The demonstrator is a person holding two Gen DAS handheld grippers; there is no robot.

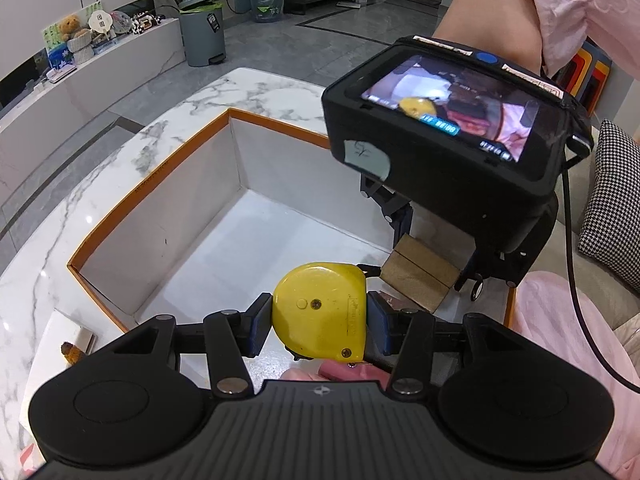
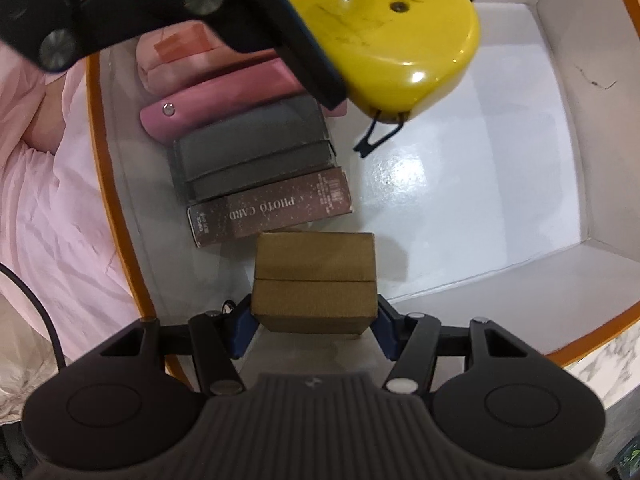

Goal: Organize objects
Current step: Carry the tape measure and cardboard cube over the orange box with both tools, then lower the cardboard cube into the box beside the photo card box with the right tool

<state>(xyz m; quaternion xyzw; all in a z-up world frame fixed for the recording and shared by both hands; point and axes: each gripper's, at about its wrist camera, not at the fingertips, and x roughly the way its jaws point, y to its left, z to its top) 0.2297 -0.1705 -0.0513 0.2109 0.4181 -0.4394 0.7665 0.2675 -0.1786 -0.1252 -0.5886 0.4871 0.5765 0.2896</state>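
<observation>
My left gripper (image 1: 319,314) is shut on a yellow tape measure (image 1: 320,312) and holds it above the open white box with an orange rim (image 1: 160,200). The tape measure also shows at the top of the right wrist view (image 2: 392,36), hanging over the box floor. My right gripper (image 2: 315,314) is shut on a small brown box (image 2: 315,280), held low inside the white box (image 2: 520,200) next to a row of items. The brown box also shows in the left wrist view (image 1: 418,272), under the right gripper's body.
Inside the box along its left wall lie a "PHOTO CARD" box (image 2: 272,208), a dark grey case (image 2: 252,148), a pink case (image 2: 224,96) and a pink pouch (image 2: 180,48). The box stands on a marble table (image 1: 60,264). A small white box (image 1: 72,336) sits beside it.
</observation>
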